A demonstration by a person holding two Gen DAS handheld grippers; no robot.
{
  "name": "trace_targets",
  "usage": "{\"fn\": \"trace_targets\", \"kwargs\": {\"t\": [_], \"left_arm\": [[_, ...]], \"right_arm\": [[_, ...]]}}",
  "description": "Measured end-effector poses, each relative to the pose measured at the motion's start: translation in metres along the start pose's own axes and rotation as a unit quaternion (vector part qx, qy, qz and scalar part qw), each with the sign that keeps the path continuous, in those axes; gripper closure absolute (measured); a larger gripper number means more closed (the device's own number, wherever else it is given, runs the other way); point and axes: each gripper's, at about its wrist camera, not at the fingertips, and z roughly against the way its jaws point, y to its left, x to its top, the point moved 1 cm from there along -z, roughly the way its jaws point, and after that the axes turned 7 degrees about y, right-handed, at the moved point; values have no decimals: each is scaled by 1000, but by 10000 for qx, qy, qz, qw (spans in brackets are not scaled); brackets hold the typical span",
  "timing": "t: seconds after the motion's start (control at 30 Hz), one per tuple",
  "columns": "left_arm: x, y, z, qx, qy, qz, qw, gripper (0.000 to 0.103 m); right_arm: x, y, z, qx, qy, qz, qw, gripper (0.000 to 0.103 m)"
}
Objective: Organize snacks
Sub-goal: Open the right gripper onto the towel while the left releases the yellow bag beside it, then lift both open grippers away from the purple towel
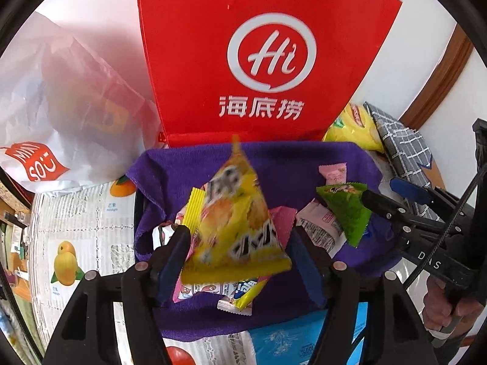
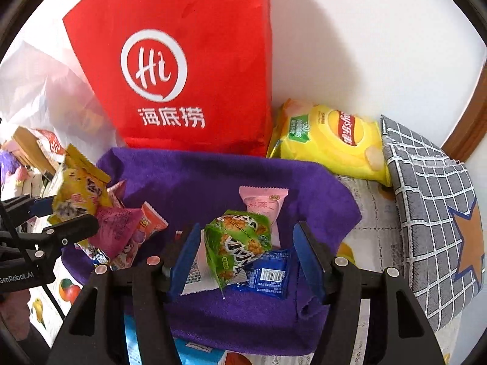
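A purple cloth-lined bin (image 1: 274, 158) (image 2: 213, 176) holds several small snack packets. A blurred yellow triangular packet (image 1: 237, 222) sits between the wide-open fingers of my left gripper (image 1: 237, 243), above pink and white packets; it also shows in the right wrist view (image 2: 76, 188). A green triangular packet (image 2: 237, 243) (image 1: 347, 210) lies between the open fingers of my right gripper (image 2: 246, 249), touching neither pad. Under it lie a blue packet (image 2: 268, 276) and a pink one (image 2: 261, 206).
A red Haidilao bag (image 1: 268, 54) (image 2: 182, 70) stands behind the bin against the wall. A white plastic bag (image 1: 61, 106) is at the left. A yellow chips bag (image 2: 334, 137) and a grey checked cushion (image 2: 432, 219) are at the right.
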Motion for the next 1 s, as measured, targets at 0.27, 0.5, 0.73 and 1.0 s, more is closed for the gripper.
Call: {"fn": "trace_targets", "kwargs": {"t": [0.27, 0.5, 0.73, 1.0], "left_arm": [[0, -1, 16, -88, -197, 62, 9997, 27], [-3, -7, 35, -169, -359, -88, 9992, 27], [-9, -15, 61, -88, -673, -183, 9975, 27], [-25, -34, 99, 23, -1051, -400, 9937, 27]], "right_arm": [[0, 1, 21, -23, -213, -37, 9998, 40], [-6, 3, 54, -1, -564, -145, 9983, 38], [-35, 7, 87, 7, -917, -267, 9954, 33], [-75, -5, 123, 115, -1063, -571, 9926, 33]]}}
